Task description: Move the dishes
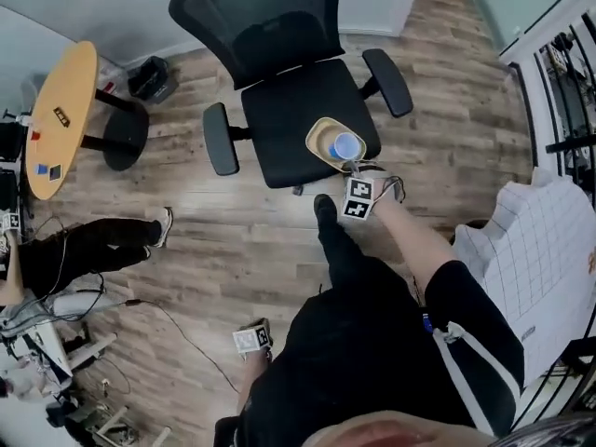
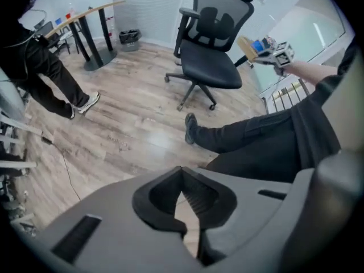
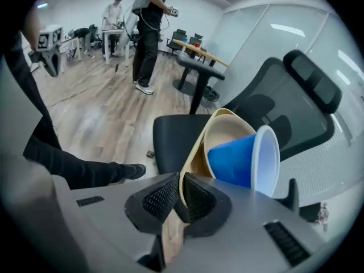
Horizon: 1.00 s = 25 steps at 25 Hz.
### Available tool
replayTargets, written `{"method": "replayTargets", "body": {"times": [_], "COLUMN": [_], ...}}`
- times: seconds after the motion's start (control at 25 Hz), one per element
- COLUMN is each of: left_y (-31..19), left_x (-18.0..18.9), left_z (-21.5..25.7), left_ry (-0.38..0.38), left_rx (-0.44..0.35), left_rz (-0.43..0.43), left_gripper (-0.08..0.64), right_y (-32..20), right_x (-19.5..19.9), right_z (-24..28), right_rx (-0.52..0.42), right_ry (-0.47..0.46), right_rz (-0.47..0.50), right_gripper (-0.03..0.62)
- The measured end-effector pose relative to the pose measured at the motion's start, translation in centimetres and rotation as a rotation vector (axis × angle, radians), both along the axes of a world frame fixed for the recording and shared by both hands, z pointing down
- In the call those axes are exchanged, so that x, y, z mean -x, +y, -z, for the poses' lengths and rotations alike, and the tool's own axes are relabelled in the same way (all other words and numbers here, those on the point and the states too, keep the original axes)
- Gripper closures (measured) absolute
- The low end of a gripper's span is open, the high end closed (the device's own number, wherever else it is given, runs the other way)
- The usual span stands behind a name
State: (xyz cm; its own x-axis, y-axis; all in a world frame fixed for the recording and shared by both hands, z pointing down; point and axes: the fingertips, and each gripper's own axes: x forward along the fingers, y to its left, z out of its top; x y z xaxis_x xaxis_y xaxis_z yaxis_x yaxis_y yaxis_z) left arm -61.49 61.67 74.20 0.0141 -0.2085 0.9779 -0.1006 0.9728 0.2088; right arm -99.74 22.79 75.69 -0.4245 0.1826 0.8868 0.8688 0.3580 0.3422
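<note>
**Item 1. Right gripper** (image 3: 179, 195): jaws clamped on the near rim of item 2, with the wall of the bowl pinched between the ribbed pads. In the head view the right gripper (image 1: 351, 169) is held out ahead of the person, pointing steeply down.

**Item 2. Shallow tan bowl** (image 3: 227, 127): a thin-walled dish gripped by one edge only. It extends away from the jaws, and its open side faces up towards the head camera (image 1: 322, 142). It is a container holding item 3.

**Item 3. Blue plastic cup** (image 3: 239, 158): sits inside the bowl, its base against the bowl's floor and its pale mouth (image 1: 345, 146) facing outward. No contents are visible.

**Item 4. Left gripper** (image 2: 183, 193): jaws together at the tips with nothing between them. It is low at the person's left side (image 1: 251, 340), well apart from the dishes, so the right hand alone carries them.

**Item 5. Black mesh-backed office chair** (image 1: 284, 119): its seat lies directly beyond the bowl along the jaws' line. Whether the bowl touches it cannot be told. It is judged a likely set-down surface.

**Item 6. Oval wooden table on a black pedestal** (image 1: 63, 115): across the floor, well apart from the dishes, with small items on top.
</note>
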Motion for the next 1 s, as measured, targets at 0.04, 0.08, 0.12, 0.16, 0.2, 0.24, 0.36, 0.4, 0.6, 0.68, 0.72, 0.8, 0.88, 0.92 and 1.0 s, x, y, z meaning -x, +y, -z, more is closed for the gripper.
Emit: {"method": "replayTargets", "body": {"times": [0.04, 0.08, 0.12, 0.16, 0.2, 0.24, 0.36, 0.4, 0.6, 0.68, 0.72, 0.8, 0.88, 0.92, 1.0], "left_y": [-0.3, -1.0, -1.8, -2.6, -3.2, -3.6, -4.8, -5.4, -4.3, -1.8, -0.4, 2.2, 4.0, 4.6, 5.7], "left_x": [3.3, 6.6, 9.7, 12.7, 15.4, 17.9, 23.4, 24.5, 26.3, 26.2, 26.1, 26.4, 27.7, 28.6, 30.6], "left_z": [0.9, 1.7, 2.3, 3.0, 3.9, 5.0, 7.1, 7.1, 5.5, 4.3, 3.7, 2.6, 1.2, 0.4, -1.1], "left_ry": [-0.026, -0.058, -0.095, -0.136, -0.173, -0.199, -0.208, -0.202, -0.163, -0.138, -0.123, -0.096, -0.083, -0.081, -0.088], "left_rx": [-0.005, -0.012, -0.024, -0.039, -0.054, -0.069, -0.109, -0.119, -0.113, -0.087, -0.076, -0.066, -0.078, -0.094, -0.13], "left_rz": [-0.014, -0.033, -0.052, -0.07, -0.086, -0.104, -0.179, -0.207, -0.316, -0.325, -0.325, -0.338, -0.398, -0.446, -0.549], "left_gripper": [0.555, 0.556, 0.556, 0.555, 0.556, 0.555, 0.557, 0.556, 0.556, 0.556, 0.556, 0.555, 0.557, 0.555, 0.555], "right_y": [-0.2, -0.7, -1.3, -1.9, -2.3, -2.3, -2.3, -2.6, -3.7, -3.9, -4.1, -4.7, -6.0, -6.6, -6.4], "right_x": [3.7, 7.4, 10.8, 13.7, 15.8, 16.8, 16.8, 17.0, 14.0, 10.6, 8.9, 6.1, 3.8, 2.4, -0.9], "right_z": [-2.6, -5.1, -7.4, -9.8, -12.3, -14.8, -19.8, -20.2, -16.6, -14.6, -13.4, -10.8, -8.0, -6.5, -3.5], "right_rx": [-0.017, -0.032, -0.044, -0.052, -0.051, -0.04, 0.056, 0.107, 0.268, 0.278, 0.278, 0.284, 0.294, 0.298, 0.305], "right_ry": [0.006, 0.009, 0.013, 0.027, 0.062, 0.122, 0.313, 0.325, 0.182, 0.161, 0.15, 0.114, 0.062, 0.038, -0.005], "right_rz": [-0.027, -0.063, -0.103, -0.146, -0.195, -0.251, -0.484, -0.571, -0.721, -0.718, -0.72, -0.744, -0.82, -0.875, -0.976], "right_gripper": [0.56, 0.56, 0.56, 0.56, 0.56, 0.56, 0.444, 0.42, 0.399, 0.399, 0.399, 0.399, 0.399, 0.399, 0.4]}}
